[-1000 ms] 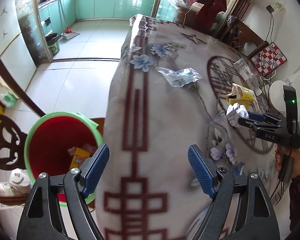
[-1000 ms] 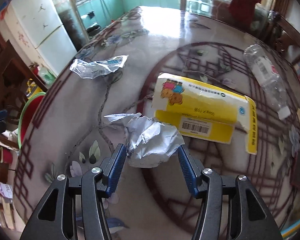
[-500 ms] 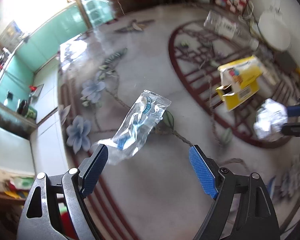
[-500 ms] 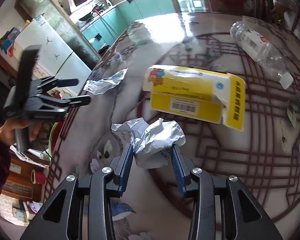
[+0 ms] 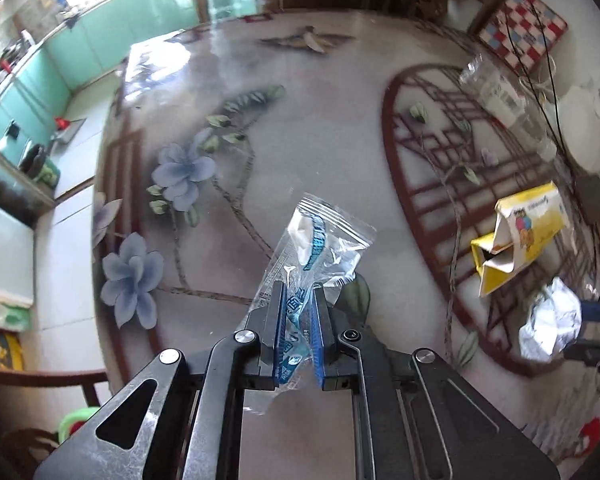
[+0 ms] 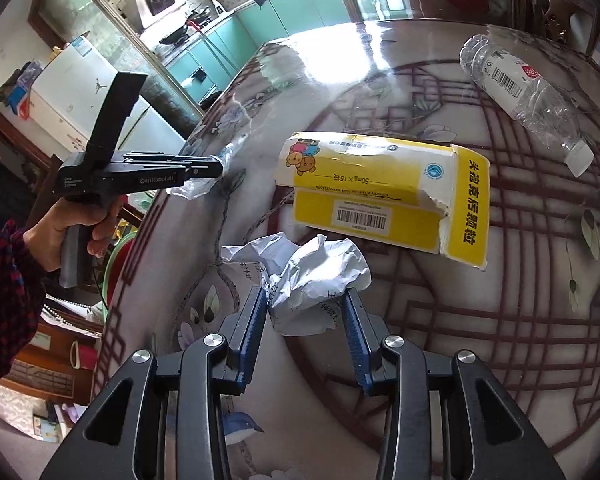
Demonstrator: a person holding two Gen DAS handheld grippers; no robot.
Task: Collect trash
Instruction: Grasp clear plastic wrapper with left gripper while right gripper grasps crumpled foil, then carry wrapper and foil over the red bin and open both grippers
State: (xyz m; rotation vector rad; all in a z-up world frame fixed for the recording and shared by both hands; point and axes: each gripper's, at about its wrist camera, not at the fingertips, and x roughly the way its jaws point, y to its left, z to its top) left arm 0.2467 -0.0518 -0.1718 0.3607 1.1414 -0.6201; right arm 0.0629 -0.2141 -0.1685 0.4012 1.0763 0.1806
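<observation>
My left gripper is shut on a clear plastic wrapper with blue print, above the patterned table. My right gripper is shut on a crumpled white paper ball, which also shows in the left wrist view. A torn yellow carton lies just beyond the paper ball and shows in the left wrist view. An empty clear plastic bottle lies at the far right. The left gripper shows in the right wrist view holding the wrapper.
A green bin with a red liner stands on the floor beside the table's left edge, partly hidden. A white round object and cables sit at the table's far right. A wooden chair stands at the near left.
My left gripper has moved in and closed on the plastic wrapper, which was lying between its open fingers. My right gripper has kept its hold on the paper ball.
</observation>
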